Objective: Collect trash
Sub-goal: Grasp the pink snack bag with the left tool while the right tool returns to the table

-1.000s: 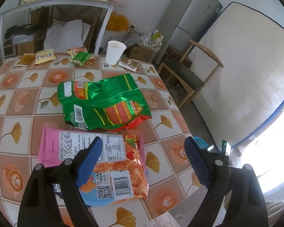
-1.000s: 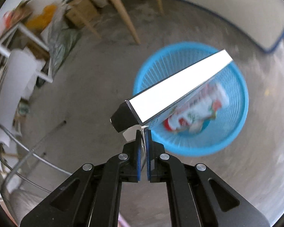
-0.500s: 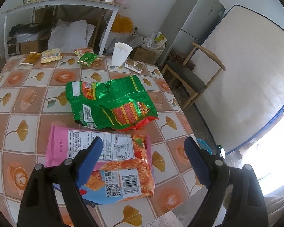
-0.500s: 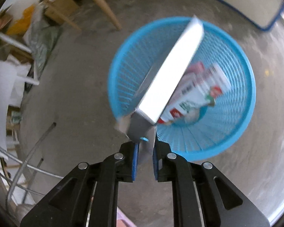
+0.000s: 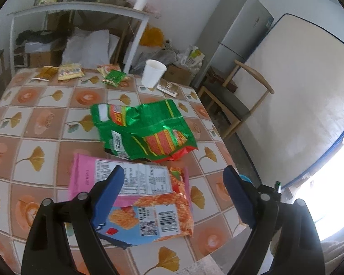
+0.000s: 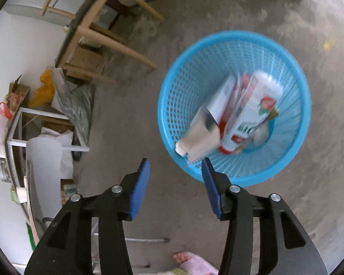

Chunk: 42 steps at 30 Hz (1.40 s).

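While our right gripper [image 6: 175,167] hung with its jaws spread and empty above the blue basket [image 6: 295,151] on the floor, a grey-and-white carton [image 6: 208,116] lay inside it, leaning against a white bottle [image 6: 252,114] and other wrappers. Our left gripper [image 5: 173,181] was likewise parted and held nothing, poised over the tiled table [image 5: 34,119]. Just below it lay the pink snack bag [image 5: 137,197], flat, label side up, with the crumpled green snack bag [image 5: 144,130] touching its far edge. Farther back stood a white paper cup [image 5: 153,73], and small sachets [image 5: 70,71] lay near the far rim. We judged both bags to be light, thin and slippery film, empty and limp, so they would fold and slide rather than lift stiffly. A pinch at a raised edge or crinkled corner seemed best; the green bag's puckered lower corner offered one, while the pink bag lay flatter and would likely need its near edge, by the table rim.
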Each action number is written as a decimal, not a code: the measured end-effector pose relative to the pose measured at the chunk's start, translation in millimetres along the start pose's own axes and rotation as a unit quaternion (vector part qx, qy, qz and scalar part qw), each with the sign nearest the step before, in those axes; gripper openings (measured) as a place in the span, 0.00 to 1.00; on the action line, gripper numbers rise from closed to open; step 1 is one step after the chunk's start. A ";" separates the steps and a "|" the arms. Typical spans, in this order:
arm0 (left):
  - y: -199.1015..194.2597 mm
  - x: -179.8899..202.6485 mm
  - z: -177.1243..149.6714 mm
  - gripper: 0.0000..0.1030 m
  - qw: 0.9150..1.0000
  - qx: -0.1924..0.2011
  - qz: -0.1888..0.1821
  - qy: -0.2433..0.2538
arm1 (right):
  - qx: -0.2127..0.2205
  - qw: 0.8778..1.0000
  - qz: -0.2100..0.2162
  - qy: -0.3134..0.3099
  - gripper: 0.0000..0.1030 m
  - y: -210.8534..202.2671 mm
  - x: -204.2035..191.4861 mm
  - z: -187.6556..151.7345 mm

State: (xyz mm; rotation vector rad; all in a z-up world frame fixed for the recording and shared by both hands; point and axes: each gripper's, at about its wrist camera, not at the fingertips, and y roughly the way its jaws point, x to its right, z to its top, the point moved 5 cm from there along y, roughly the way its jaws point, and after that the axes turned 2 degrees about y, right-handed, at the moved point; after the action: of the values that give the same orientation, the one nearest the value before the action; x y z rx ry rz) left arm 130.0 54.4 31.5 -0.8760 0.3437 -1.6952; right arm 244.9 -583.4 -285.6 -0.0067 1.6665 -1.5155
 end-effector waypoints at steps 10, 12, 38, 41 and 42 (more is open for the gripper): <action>-41.9 -44.9 -2.5 0.83 0.997 0.042 0.053 -0.024 | 0.098 0.989 0.014 -0.108 0.53 -98.3 -55.6 -25.7; -47.3 -53.5 -6.4 0.83 0.997 0.044 0.059 -0.032 | 0.105 0.984 0.028 -0.144 0.55 -116.6 -81.8 -41.6; -1.6 -46.8 -131.1 0.83 0.988 -0.071 -0.092 -0.105 | -0.134 0.859 0.117 -0.480 0.34 -9.5 -379.8 -351.7; -2.2 -51.5 -127.9 0.82 0.984 -0.055 -0.114 -0.126 | -0.152 0.858 0.106 -0.480 0.29 -3.7 -378.3 -361.6; -2.9 -54.3 -126.5 0.81 0.983 -0.050 -0.118 -0.134 | -0.156 0.856 0.106 -0.481 0.29 -3.7 -377.5 -365.0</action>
State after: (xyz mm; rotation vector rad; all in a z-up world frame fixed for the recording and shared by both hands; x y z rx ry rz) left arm 43.5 78.9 -72.8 -1.2459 0.1464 -1.7584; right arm 270.0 -90.5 -106.3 -0.6347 1.0047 -0.8053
